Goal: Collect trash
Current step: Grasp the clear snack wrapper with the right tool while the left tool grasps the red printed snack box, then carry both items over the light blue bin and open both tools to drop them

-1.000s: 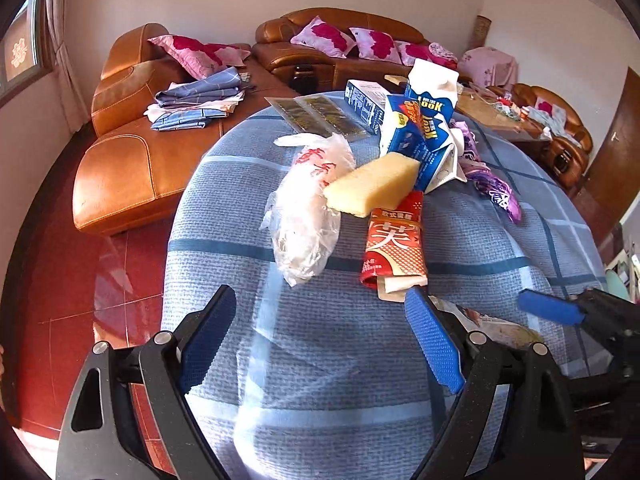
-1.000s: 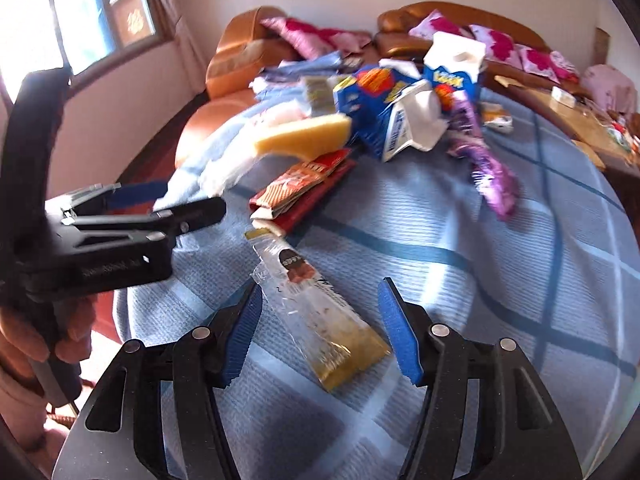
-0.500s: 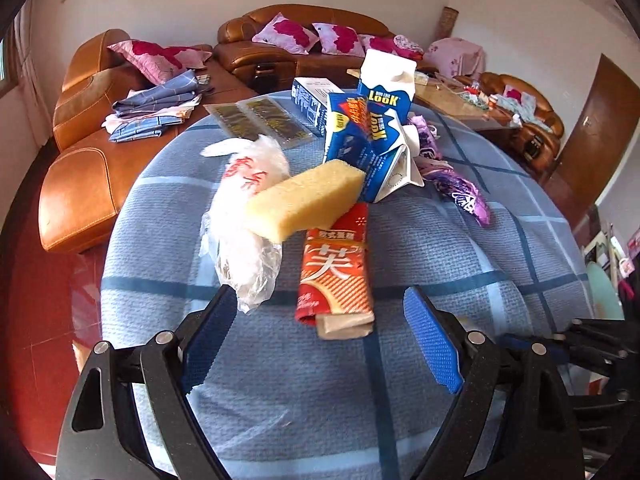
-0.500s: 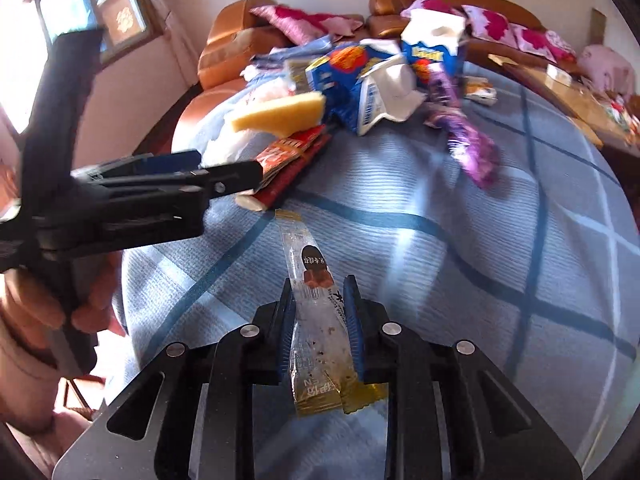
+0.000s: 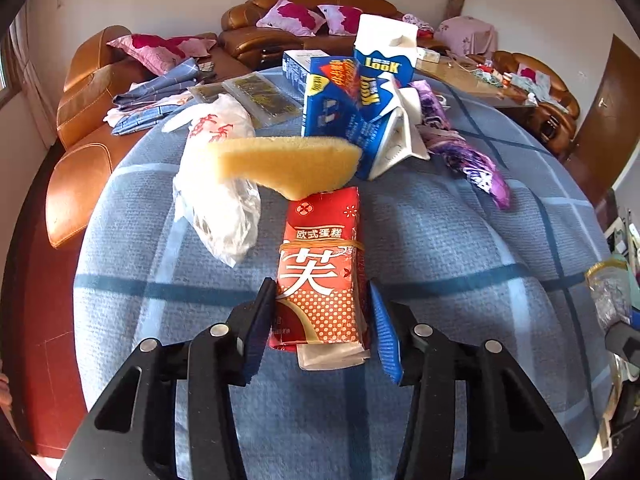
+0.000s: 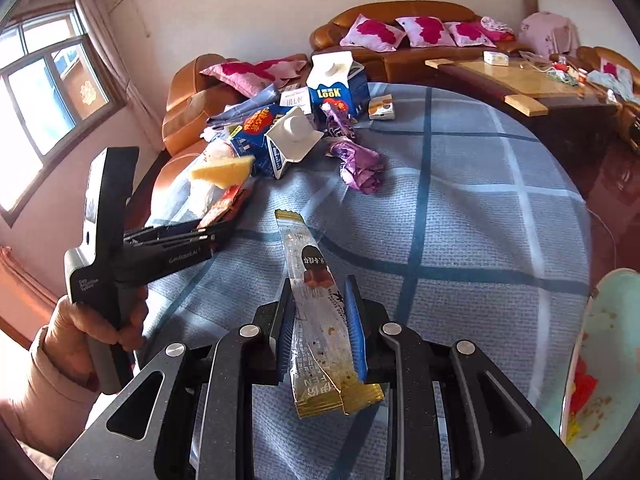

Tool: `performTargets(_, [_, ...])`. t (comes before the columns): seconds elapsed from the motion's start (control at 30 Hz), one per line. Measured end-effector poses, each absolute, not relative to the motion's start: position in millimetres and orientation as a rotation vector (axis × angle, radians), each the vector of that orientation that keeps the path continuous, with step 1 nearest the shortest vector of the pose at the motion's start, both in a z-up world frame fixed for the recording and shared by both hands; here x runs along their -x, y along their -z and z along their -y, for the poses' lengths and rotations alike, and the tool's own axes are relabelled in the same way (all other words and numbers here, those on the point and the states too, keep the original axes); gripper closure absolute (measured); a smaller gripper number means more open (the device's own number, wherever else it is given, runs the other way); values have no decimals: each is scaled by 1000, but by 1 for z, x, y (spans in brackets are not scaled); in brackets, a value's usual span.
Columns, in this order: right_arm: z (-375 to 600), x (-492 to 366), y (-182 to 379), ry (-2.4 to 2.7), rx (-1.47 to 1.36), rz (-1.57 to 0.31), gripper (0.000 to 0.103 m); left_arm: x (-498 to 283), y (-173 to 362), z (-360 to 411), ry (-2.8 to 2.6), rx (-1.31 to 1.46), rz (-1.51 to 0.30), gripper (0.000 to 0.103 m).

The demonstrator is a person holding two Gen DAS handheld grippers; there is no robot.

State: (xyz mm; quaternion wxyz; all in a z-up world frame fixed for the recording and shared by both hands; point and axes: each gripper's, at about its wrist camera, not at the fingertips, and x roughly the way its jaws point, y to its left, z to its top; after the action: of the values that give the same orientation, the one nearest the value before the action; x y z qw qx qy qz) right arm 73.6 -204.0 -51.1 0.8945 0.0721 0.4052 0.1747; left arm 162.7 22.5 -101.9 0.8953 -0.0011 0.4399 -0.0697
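Trash: red cake packet lay before the yellow sponge, between the closing left gripper pads.
Right gripper: clamped on clear snack wrapper, lifted for disposal.

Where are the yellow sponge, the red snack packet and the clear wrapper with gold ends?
yellow sponge (image 5: 288, 164), left wrist view, middle of its broad face.
red snack packet (image 5: 320, 276), left wrist view, on the large white character.
clear wrapper (image 6: 316, 312), right wrist view, mid-length, between the claw pads.
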Motion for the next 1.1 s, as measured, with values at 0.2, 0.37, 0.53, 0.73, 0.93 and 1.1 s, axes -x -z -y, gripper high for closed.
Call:
performTargets(0.2, [221, -63, 38, -331, -172, -786, 78, -125, 91, -3, 226, -21, -897, 57])
performTargets(0.37, [239, -53, 34, -282, -200, -774, 78, -105, 82, 23, 281, -50, -881, 57])
performTargets(0.53, [257, -40, 32, -237, -234, -764, 78, -90, 66, 45, 305, -82, -847, 57])
performTargets(0.73, [273, -27, 18, -204, -232, -724, 78, -73, 43, 66, 307, -114, -789, 57])
performTargets(0.93, [290, -14, 7, -174, -241, -687, 78, -60, 28, 88, 335, -146, -761, 57])
performTargets(1.1, [308, -4, -1, -137, -249, -661, 78, -51, 21, 113, 370, -170, -744, 57])
